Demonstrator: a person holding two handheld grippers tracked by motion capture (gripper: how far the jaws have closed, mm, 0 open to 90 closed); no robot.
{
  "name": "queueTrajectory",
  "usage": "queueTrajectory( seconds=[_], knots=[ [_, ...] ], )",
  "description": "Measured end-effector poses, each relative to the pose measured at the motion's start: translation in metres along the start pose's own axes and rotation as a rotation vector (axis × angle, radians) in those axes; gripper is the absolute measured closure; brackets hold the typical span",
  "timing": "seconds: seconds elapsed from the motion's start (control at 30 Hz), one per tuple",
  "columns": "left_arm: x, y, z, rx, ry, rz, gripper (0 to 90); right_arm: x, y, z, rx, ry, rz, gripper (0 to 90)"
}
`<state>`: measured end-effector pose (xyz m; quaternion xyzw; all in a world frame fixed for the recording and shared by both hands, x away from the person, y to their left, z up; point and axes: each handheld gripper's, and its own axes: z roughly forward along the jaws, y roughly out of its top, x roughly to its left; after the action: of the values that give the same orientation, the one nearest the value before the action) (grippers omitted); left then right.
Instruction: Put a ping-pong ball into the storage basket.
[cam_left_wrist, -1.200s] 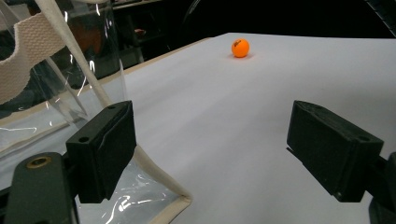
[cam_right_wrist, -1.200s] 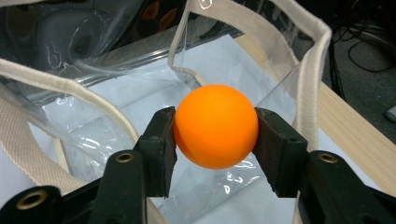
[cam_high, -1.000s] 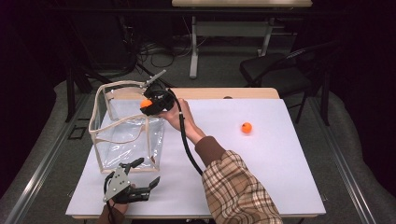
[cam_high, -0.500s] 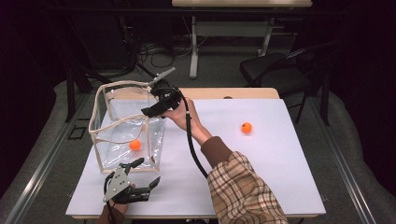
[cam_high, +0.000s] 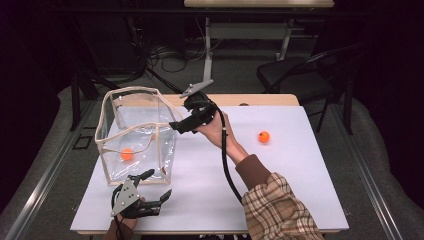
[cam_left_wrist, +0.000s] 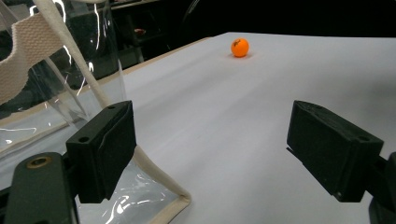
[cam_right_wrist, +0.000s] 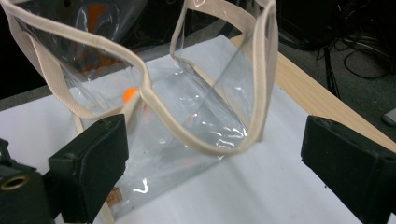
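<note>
Bag: clear plastic tote with cream webbing trim is standing upright on the white table, mouth open upward, so things can be dropped in from above
Ball inside: one orange ball is lying on the tote's floor, toward its near left side
Ball outside: a second orange ball is sitting on the bare table, well apart from the tote, to its right
Right gripper: hovering just beside the tote's right rim, jaws spread wide and holding nothing; its own view is looking down into the tote's open mouth
Left gripper: resting low at the table's near edge, just beside the tote's front corner, jaws wide apart and empty, perhaps waiting there to steady the tote
Likely next: the ball on the table is looking like the one left to fetch
</note>
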<state>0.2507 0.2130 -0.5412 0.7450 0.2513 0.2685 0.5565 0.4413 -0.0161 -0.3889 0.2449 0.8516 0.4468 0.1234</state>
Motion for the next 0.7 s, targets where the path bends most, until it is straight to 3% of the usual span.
queueTrajectory(
  seconds=[0.47, 0.7],
  knots=[
    [0.000, 0.000, 0.000, 0.002, 0.000, 0.001, 15.6, -0.017, -0.048, -0.030, -0.028, -0.053, 0.034, 5.6],
    [0.000, 0.000, 0.001, 0.002, 0.000, -0.001, 15.6, -0.017, -0.072, -0.037, -0.022, -0.072, 0.046, 5.1]
  ],
)
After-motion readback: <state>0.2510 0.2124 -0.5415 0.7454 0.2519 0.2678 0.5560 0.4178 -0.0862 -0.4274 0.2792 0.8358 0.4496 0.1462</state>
